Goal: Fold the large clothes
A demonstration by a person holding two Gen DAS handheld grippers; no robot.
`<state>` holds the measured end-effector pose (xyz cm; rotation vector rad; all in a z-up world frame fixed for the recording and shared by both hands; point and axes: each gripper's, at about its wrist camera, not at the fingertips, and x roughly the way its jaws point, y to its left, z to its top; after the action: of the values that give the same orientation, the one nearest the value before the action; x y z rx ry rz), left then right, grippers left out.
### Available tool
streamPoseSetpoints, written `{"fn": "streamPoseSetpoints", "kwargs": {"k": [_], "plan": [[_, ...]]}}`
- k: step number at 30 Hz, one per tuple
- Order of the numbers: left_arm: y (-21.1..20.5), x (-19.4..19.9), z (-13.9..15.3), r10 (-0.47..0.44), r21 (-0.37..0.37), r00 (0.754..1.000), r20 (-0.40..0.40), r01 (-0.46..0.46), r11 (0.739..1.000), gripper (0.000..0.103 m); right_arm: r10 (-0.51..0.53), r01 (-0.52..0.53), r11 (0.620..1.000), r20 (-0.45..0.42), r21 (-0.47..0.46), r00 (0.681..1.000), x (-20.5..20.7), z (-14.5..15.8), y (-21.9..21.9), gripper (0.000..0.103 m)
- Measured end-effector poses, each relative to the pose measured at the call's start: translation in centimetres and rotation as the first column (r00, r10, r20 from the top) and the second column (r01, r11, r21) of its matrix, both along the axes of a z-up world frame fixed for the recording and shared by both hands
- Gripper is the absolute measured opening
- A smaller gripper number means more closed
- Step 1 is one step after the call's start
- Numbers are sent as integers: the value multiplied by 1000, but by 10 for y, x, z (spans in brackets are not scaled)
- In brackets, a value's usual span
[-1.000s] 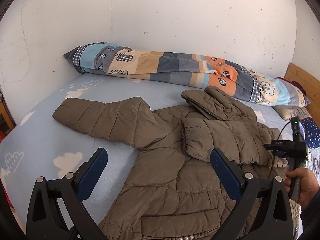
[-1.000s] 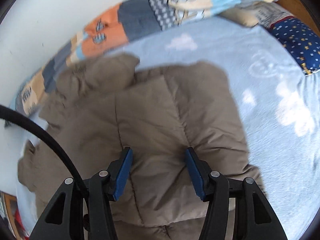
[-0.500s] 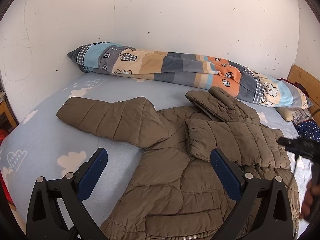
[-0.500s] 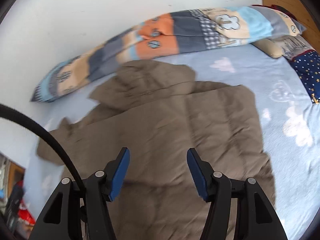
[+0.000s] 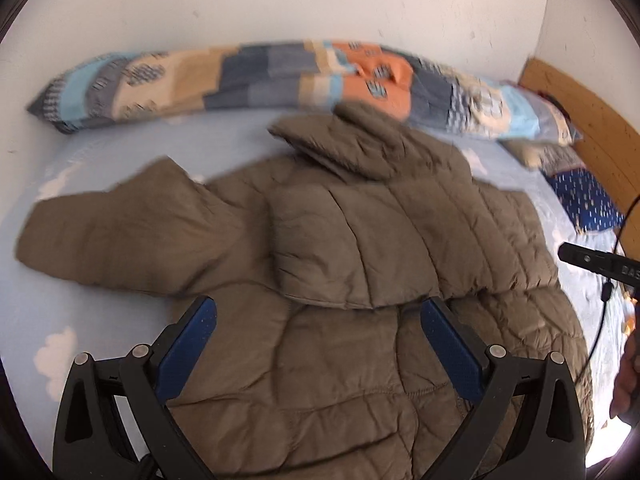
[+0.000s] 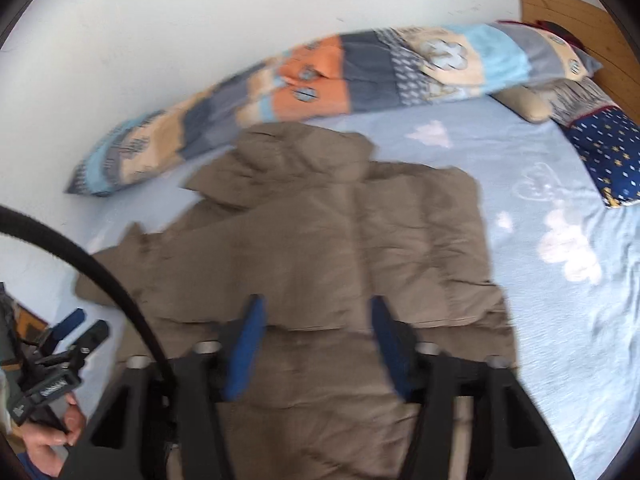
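A: Jacket (image 5: 340,320) — from our left view it lies spread on the bed (image 5: 80,320), one sleeve (image 5: 352,248) folded across; left gripper (image 5: 316,332) gapes, holding nothing.

B: From our right view, right gripper (image 6: 316,334) also spread, empty. Puffy, soft, probably light: we'd pinch the outstretched sleeve's cuff.

Motion-blurred in both views: quilted jacket (image 5: 340,280) stitching soft, patterned quilt (image 5: 280,80) prints unreadable. Jacket hem cut off behind the left hand-held gripper (image 5: 316,336) at the bottom edge. Right hand-held gripper (image 6: 316,340) fingers smeared. Wooden headboard (image 5: 592,128) clipped by the fisheye rim.
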<state>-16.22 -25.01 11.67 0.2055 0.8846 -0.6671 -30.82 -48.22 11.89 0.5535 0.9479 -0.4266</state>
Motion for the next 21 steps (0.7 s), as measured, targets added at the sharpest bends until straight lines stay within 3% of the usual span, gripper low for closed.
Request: {"fn": "streamPoseSetpoints", "kwargs": {"k": [2, 6, 13, 21], "plan": [[-11, 7, -11, 9, 21, 1000, -4, -9, 1000, 102, -15, 15, 1000, -41, 11, 999, 1, -19, -12, 45], [-21, 26, -22, 39, -6, 998, -45, -40, 999, 102, -50, 56, 996, -88, 64, 995, 7, -52, -32, 45], [-39, 49, -70, 87, 129, 990, -113, -72, 989, 102, -74, 82, 995, -110, 64, 991, 15, -76, -45, 45], [-44, 52, -75, 103, 168, 987, -124, -82, 982, 102, -47, 54, 998, -177, 35, 983, 27, -97, -40, 48]]}}
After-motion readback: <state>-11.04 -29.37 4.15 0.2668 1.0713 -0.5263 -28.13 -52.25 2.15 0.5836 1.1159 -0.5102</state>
